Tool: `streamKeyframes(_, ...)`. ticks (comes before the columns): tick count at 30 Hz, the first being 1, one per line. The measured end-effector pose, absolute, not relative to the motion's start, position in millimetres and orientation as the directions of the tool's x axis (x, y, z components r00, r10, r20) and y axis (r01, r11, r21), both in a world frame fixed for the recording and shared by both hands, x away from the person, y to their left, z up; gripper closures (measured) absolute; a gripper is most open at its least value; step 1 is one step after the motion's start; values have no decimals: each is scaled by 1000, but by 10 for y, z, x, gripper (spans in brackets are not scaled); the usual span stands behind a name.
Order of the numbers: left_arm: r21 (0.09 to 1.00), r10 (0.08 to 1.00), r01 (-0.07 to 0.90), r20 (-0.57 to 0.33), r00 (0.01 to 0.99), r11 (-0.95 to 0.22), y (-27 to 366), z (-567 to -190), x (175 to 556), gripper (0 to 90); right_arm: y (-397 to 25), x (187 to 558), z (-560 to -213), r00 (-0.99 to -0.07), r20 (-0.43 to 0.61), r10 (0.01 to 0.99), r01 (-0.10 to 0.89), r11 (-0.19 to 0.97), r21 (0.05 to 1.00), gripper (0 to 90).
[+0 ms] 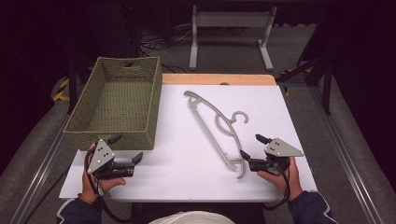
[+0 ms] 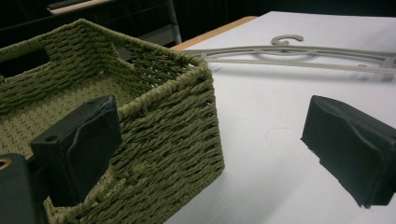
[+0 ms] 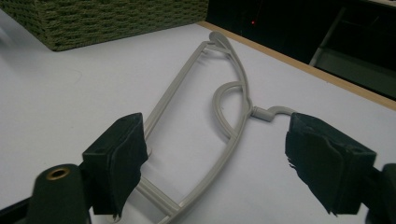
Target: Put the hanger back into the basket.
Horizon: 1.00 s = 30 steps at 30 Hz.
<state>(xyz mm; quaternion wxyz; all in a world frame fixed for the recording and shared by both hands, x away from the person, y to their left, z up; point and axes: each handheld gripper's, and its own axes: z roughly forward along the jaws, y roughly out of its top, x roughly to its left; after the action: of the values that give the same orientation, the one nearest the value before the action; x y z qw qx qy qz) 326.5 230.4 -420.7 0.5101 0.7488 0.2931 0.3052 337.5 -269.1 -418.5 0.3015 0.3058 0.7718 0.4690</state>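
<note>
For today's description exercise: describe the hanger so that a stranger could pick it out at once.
Start at the white table and its woven green basket at the left. To the basket's right lies the hanger, flat, near the right gripper. It alone is thin, grey and curved, with a small hook.

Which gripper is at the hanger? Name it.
The right gripper. Its open fingers straddle the near end of the grey hanger on the white table. The left gripper, also open, sits by the woven basket instead.
</note>
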Motion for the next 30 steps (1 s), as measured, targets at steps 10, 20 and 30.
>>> streamKeyframes(10, 938, 731, 122, 168, 661, -326, 2275, -4260, 3272, 44, -2684, 3441, -4184, -619, -147, 772, 291, 399, 870, 289)
streamKeyframes(20, 927, 700, 129, 169, 693, -352, 2179, -4310, 3278, 46, -2627, 3695, -4199, -592, -50, 804, 497, 413, 763, 372)
streamKeyframes(30, 915, 676, 147, 161, 719, -375, 2125, -4342, 3280, 56, -2356, 4064, -4306, -576, 12, 817, 614, 423, 666, 518)
